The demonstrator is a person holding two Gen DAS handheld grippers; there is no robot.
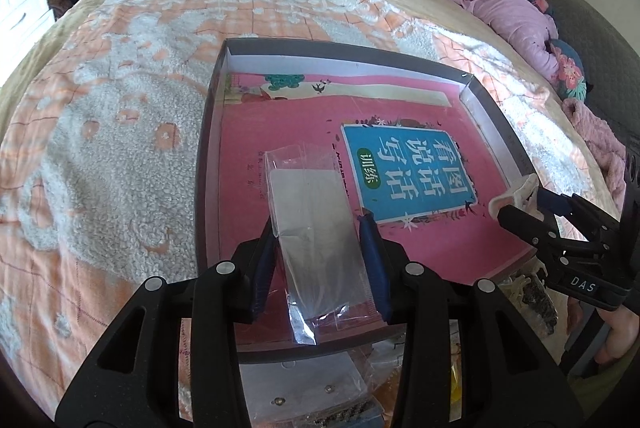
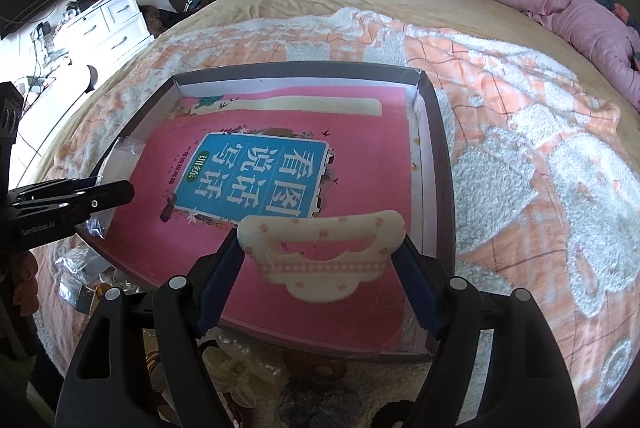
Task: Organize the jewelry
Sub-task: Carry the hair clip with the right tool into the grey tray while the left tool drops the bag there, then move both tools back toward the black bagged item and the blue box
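My left gripper (image 1: pixel 320 224) is clamped on a clear packet (image 1: pixel 310 228), its long axis running away from me over the box (image 1: pixel 496 132). My right gripper (image 2: pixel 320 252) pinches a cream hair clip (image 2: pixel 324 252) crosswise, above the box's near right corner.

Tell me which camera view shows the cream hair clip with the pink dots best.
The right wrist view: the cream hair clip fills the space between the right gripper's jaws, its scalloped cut-out and pink dots clear. The left wrist view catches only a small edge-on sliver of it at the right gripper's tip.
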